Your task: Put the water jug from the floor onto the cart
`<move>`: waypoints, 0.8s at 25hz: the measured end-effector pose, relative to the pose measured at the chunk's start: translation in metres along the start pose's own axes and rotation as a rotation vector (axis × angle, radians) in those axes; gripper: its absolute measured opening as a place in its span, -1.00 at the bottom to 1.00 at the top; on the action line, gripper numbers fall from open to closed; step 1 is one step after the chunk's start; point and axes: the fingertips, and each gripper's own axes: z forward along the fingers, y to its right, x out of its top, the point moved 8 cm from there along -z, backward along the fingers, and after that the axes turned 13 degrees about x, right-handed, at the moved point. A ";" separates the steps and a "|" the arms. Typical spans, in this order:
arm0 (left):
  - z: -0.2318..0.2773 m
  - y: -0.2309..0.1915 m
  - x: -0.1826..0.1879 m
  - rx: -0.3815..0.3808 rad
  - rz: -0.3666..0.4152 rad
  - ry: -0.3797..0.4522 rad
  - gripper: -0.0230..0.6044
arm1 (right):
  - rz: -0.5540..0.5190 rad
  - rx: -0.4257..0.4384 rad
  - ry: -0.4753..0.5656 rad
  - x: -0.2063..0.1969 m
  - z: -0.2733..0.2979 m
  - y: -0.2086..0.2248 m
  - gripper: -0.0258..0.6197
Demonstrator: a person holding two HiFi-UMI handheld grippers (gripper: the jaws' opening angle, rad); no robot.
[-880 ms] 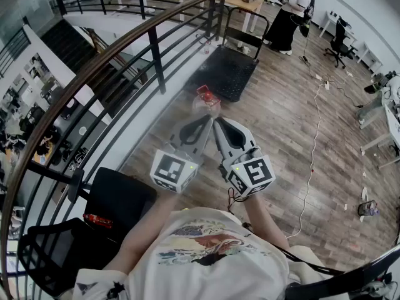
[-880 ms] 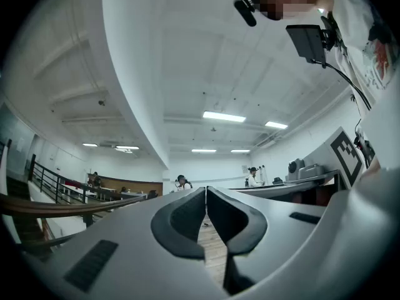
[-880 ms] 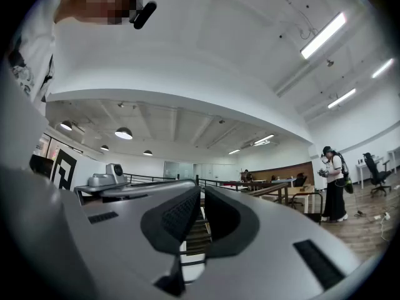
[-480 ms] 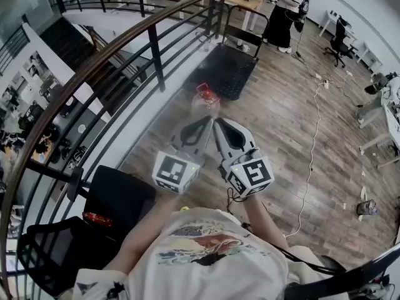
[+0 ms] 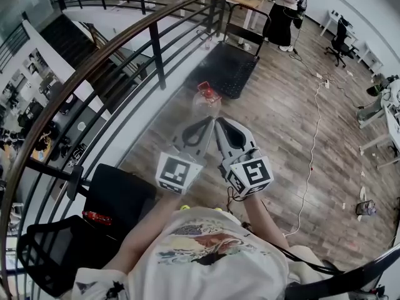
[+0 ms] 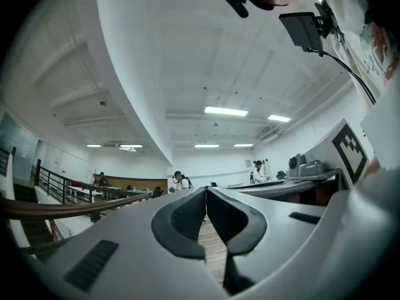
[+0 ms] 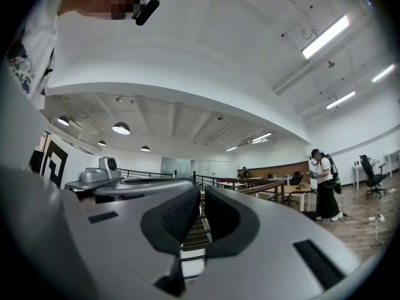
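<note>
Floor (image 5: 281, 124) — jug (image 5: 207, 97) (red-topped) beside cart (image 5: 228, 70).

The water jug (image 5: 207, 102) stands on the wooden floor (image 5: 281, 124) straight ahead of me: a clear body with a red top, seemingly upright. Just beyond it I see the cart (image 5: 226, 72), a low black flatbed with its push handle raised at the far end. The jug is near the cart's near edge, not on it.
</note>
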 end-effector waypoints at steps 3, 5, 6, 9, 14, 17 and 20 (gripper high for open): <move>-0.002 -0.005 -0.002 -0.005 0.008 -0.002 -0.88 | -0.001 -0.003 -0.003 -0.003 0.005 -0.002 -0.82; -0.004 -0.007 -0.002 -0.010 0.006 -0.007 -0.88 | 0.006 -0.006 -0.003 -0.005 0.007 -0.004 -0.82; -0.004 -0.008 -0.002 -0.013 0.006 -0.010 -0.88 | 0.011 -0.009 -0.002 -0.005 0.008 -0.005 -0.82; -0.007 -0.012 -0.003 -0.020 0.009 -0.015 -0.88 | 0.024 -0.016 -0.001 -0.008 0.011 -0.008 -0.82; -0.009 -0.028 -0.006 -0.031 0.019 -0.003 -0.88 | 0.011 -0.010 -0.011 -0.011 0.025 -0.013 -0.82; -0.004 -0.034 -0.008 -0.032 0.018 -0.001 -0.88 | 0.002 -0.012 -0.024 -0.011 0.031 -0.011 -0.82; 0.003 -0.034 -0.010 -0.032 0.013 0.018 -0.88 | 0.000 -0.014 -0.029 -0.012 0.033 -0.004 -0.82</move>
